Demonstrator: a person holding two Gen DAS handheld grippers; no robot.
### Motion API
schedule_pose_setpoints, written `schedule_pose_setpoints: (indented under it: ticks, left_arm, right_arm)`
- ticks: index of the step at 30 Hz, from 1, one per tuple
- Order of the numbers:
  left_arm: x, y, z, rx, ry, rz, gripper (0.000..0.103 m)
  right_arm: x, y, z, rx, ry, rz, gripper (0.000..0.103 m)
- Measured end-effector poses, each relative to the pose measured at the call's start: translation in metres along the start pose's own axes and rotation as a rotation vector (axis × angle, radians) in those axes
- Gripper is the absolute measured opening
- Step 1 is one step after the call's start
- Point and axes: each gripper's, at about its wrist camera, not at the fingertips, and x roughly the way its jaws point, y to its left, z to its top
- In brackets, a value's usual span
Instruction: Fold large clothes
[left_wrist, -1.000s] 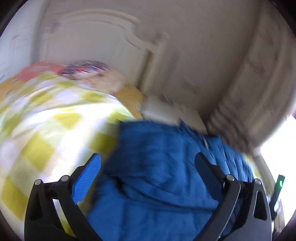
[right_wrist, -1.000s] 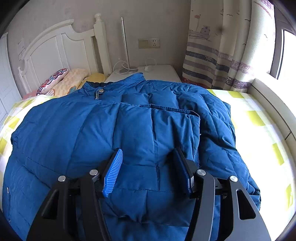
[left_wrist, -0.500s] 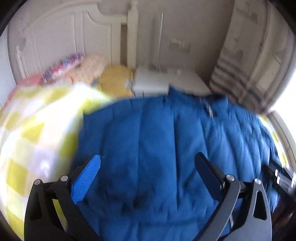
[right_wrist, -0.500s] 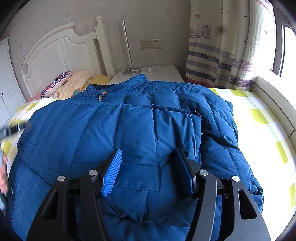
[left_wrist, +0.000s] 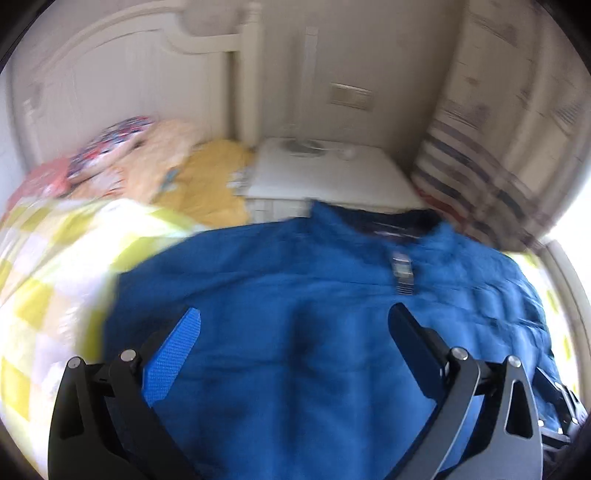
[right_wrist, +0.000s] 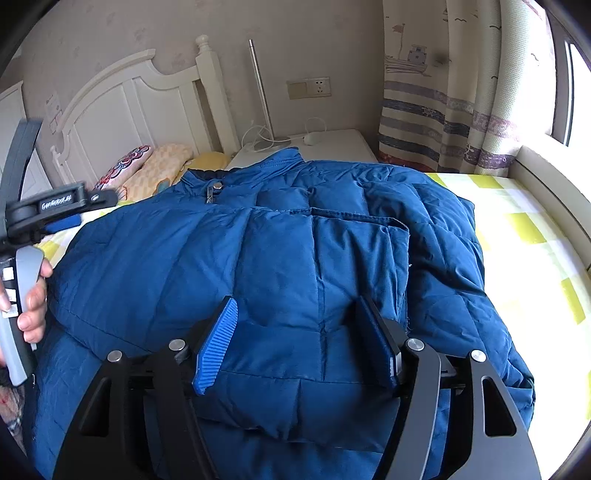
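A large blue puffer jacket (right_wrist: 184, 258) lies front up on the bed, collar and zip toward the headboard. One side is folded in over the chest. My right gripper (right_wrist: 297, 302) rests low on that folded part. Its jaws are opening, and a puffy ridge of jacket sits loosely between the pads. In the blurred left wrist view my left gripper (left_wrist: 295, 314) hovers open over the jacket (left_wrist: 295, 266) with nothing between its fingers. A person's hand (right_wrist: 33, 306) holding the left tool shows at the left edge of the right wrist view.
The bed has a yellow and white check sheet (right_wrist: 524, 236), and pillows (right_wrist: 147, 173) lie by the white headboard (right_wrist: 122, 99). A white nightstand (right_wrist: 332, 142) with a lamp pole and cables stands behind the collar. A striped curtain (right_wrist: 443, 110) and a window ledge line the right side.
My left gripper has swung from over the check sheet to over the jacket, and it now shows in the right wrist view. The right gripper's jaws have widened slightly.
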Motion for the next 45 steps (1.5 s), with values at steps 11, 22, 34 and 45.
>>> schedule_pose_setpoints:
  ticks: [11, 22, 34, 45]
  left_arm:
    - [-0.007, -0.034, -0.027, 0.142, -0.033, 0.020, 0.101]
    - [-0.015, 0.049, -0.053, 0.030, 0.036, 0.103, 0.100]
    - [-0.039, 0.025, -0.119, 0.101, 0.024, -0.030, 0.101]
    - [-0.040, 0.023, -0.121, 0.112, 0.018, -0.015, 0.101]
  right_arm:
    - [-0.001, 0.001, -0.001, 0.006, -0.004, 0.007, 0.066]
    - [-0.001, 0.002, -0.001, 0.000, 0.000, 0.012, 0.069]
    - [-0.005, 0.004, -0.002, -0.005, -0.016, 0.007, 0.071]
    - [-0.008, -0.012, -0.003, 0.073, -0.030, -0.076, 0.071]
